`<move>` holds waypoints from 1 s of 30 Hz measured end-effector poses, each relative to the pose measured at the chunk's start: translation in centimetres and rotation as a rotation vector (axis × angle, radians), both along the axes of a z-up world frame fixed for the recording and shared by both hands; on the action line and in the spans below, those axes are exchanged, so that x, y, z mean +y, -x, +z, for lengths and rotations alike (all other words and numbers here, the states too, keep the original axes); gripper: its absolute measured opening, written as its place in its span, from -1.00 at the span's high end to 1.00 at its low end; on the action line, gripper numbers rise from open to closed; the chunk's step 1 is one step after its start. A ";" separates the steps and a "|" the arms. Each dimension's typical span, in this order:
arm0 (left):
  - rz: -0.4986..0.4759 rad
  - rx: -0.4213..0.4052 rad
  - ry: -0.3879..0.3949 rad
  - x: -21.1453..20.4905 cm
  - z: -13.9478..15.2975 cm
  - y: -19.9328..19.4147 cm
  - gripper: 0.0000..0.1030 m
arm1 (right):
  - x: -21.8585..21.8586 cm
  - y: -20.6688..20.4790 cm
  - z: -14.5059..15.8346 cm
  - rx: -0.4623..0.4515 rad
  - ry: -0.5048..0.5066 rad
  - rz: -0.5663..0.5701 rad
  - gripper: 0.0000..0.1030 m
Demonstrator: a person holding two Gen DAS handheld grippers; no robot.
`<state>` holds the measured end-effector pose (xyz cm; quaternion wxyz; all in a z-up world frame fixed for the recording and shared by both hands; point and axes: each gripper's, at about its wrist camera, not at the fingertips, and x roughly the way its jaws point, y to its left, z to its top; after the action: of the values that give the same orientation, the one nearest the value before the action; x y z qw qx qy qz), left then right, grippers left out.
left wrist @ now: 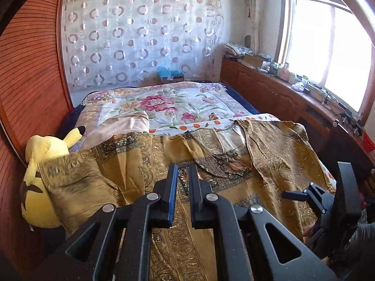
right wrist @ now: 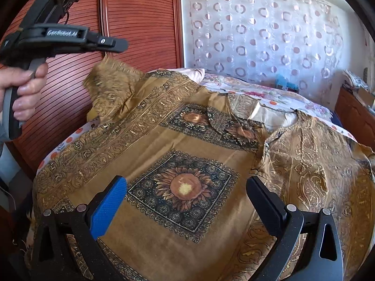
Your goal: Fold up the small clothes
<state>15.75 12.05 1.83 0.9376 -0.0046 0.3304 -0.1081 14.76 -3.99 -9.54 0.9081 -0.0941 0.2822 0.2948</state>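
A brown-gold patterned garment [left wrist: 145,154] with sunflower squares lies spread on the bed; it also shows in the right wrist view [right wrist: 182,187]. My left gripper [left wrist: 182,171] hovers above it with its jaws nearly closed and nothing between them. Its body also shows at the upper left of the right wrist view [right wrist: 70,37], held by a hand. My right gripper [right wrist: 185,187] is wide open over the sunflower square, empty. It also shows at the right edge of the left wrist view [left wrist: 339,201]. The garment's left sleeve [right wrist: 110,86] is bunched up and blurred.
A yellow plush toy [left wrist: 42,178] sits at the bed's left edge against the red-brown wardrobe [left wrist: 28,82]. A floral quilt [left wrist: 168,105] covers the far bed. A wooden ledge [left wrist: 293,93] with small items runs under the window at right.
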 end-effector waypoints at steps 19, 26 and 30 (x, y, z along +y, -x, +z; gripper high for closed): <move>0.330 0.272 0.075 14.1 -11.0 -0.6 -0.46 | -0.7 0.1 0.1 0.011 0.008 -0.002 -0.97; 0.306 0.255 0.144 12.8 -12.3 -0.6 0.08 | -0.9 -0.1 0.2 0.021 0.002 -0.001 -0.97; 0.285 0.187 0.116 11.9 -10.5 0.1 0.86 | -1.0 -0.1 0.2 0.023 -0.004 0.000 -0.97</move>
<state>15.66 23.98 -8.66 0.9069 -0.1153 0.4053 0.0081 14.90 -4.99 -9.33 0.9051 -0.0887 0.2918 0.2963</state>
